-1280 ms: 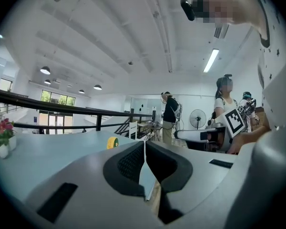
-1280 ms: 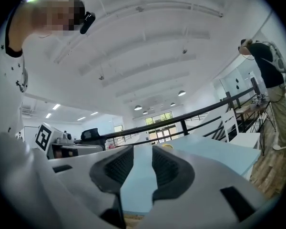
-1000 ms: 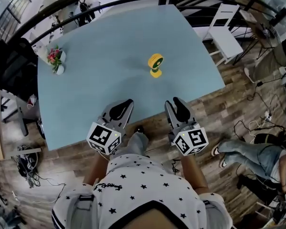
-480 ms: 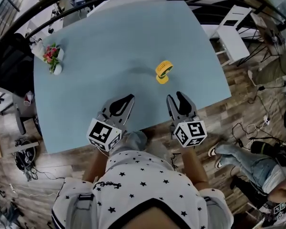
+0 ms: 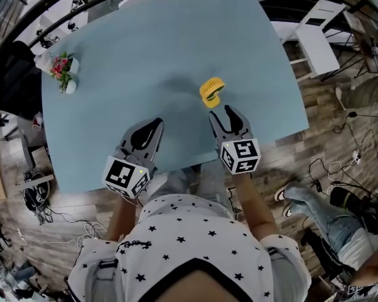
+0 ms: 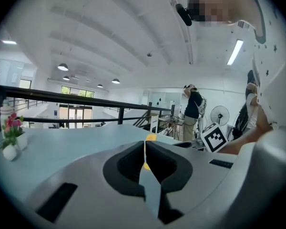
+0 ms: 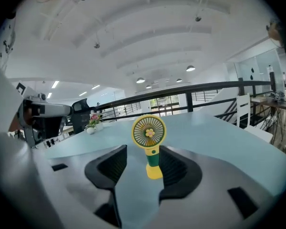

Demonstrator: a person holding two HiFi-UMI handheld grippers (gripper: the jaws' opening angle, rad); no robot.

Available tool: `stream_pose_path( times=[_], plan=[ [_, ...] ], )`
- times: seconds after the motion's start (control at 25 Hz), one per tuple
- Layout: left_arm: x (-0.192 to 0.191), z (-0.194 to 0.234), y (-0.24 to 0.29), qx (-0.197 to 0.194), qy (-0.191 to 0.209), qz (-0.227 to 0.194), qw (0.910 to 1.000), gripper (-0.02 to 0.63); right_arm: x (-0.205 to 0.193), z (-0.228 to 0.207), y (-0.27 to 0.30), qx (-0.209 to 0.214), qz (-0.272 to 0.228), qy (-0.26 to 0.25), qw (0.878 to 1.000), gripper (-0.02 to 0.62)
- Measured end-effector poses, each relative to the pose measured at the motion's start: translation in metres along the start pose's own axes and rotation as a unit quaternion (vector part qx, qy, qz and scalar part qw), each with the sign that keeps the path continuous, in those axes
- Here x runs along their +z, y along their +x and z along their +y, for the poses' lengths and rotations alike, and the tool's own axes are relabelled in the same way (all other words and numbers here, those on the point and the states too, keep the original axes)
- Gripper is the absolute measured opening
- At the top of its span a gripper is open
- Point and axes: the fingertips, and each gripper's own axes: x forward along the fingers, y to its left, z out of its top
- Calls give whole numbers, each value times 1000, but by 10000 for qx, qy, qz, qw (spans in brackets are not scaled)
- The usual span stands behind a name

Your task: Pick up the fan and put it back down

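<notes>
The task is only just getting going: the fan [image 7: 150,146] is standing upright on the table [image 5: 145,55], not yet lifted, toward the near edge and right of the middle. The right gripper [image 5: 224,114] is pointing at it, its jaws opening. The fan is sitting just ahead of the tips and in line with the gap, with neither pad touching it. The left gripper [image 5: 153,128] is hanging over the near edge, left of the fan and well apart from it, with its jaws pressed together on nothing (it seems to be taking no part). A small vase of flowers [image 5: 63,73] is sitting by the left edge. The grasp, the lift and the setting down are all left to do.
</notes>
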Motion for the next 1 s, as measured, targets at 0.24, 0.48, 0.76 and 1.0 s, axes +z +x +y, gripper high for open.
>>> stream_pose_path(
  times=[0.24, 0.48, 0.76, 1.0],
  plan=[
    [-1, -2, 5, 479, -170, 103, 9987, 31, -13, -10, 33, 337, 305, -271, 9986, 204],
    [-14, -8, -2, 853, -330, 245, 9955, 32, -27, -19, 57, 455, 453, -347, 9973, 206],
    [-31, -3, -24, 1293, -464, 384, 9898, 32, -29, -23, 79, 484, 406, -568, 9964, 207],
    [-35, 0, -36, 1494, -559, 370, 9865, 32, -28, -20, 94, 439, 383, -676, 9960, 185]
  ],
)
